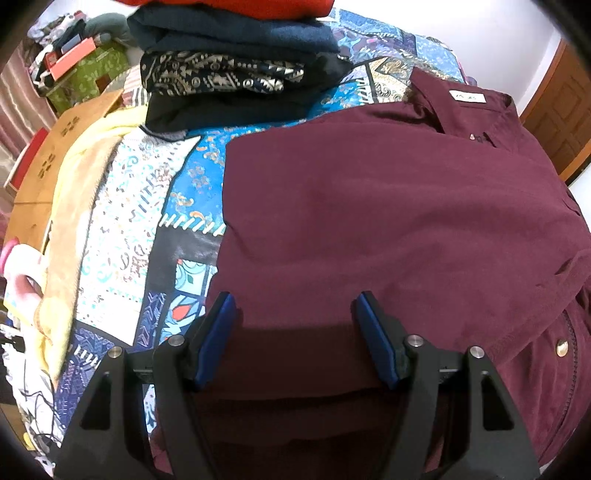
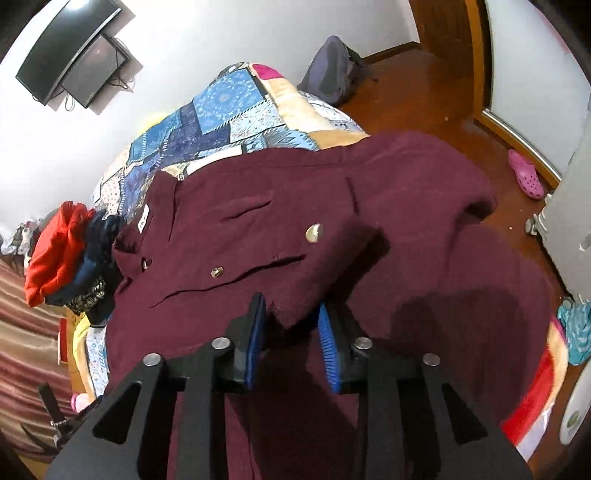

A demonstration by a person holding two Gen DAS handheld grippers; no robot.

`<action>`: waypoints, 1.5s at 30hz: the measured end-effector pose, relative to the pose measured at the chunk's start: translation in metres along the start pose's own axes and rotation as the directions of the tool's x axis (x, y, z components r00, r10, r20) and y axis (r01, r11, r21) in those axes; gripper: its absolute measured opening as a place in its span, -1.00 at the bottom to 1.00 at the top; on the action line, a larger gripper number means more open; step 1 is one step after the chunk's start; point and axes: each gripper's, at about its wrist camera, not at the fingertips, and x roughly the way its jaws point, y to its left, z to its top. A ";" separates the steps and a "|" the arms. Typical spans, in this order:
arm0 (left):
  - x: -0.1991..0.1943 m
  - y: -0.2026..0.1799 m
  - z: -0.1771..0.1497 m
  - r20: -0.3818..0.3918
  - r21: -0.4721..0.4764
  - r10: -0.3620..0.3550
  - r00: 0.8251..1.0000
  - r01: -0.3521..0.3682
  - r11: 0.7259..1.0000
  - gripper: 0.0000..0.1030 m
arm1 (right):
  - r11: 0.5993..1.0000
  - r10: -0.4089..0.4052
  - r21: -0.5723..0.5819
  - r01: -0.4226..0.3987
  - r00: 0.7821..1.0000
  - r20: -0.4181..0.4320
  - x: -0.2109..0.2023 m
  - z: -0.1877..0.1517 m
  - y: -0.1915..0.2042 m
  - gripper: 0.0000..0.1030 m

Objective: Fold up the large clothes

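Right wrist view: maroon shirt point(image 2: 295, 206) corner between parted right tongs point(image 2: 291, 317); left tongs point(image 1: 295, 306) apart above it.

White walls point(image 2: 207, 33), wooden floor point(image 2: 417, 99), quilted bed point(image 2: 221, 107).

Your left gripper point(image 1: 295, 306) points steeply down with its blue-padded fingers point(image 1: 221, 332) spread wide, gripping nothing. Your right gripper point(image 2: 291, 325) angles down, fingers narrowly parted, a fabric edge between them.
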 end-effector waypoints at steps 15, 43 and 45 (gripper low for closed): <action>-0.082 -0.054 0.053 0.241 0.109 -0.061 0.969 0.035 0.993 0.30 | 0.996 -0.085 0.059 0.072 0.968 0.238 -0.098 0.012 -0.047 0.22; -0.068 -0.187 0.066 0.234 0.359 -0.190 0.954 0.097 0.928 0.37 | 0.853 0.051 0.520 -0.046 0.999 0.006 0.017 0.003 -0.197 0.30; -0.065 -0.183 0.065 0.228 0.351 -0.178 0.957 0.090 0.932 0.37 | 0.850 0.018 0.526 -0.014 1.000 -0.003 0.024 0.008 -0.199 0.00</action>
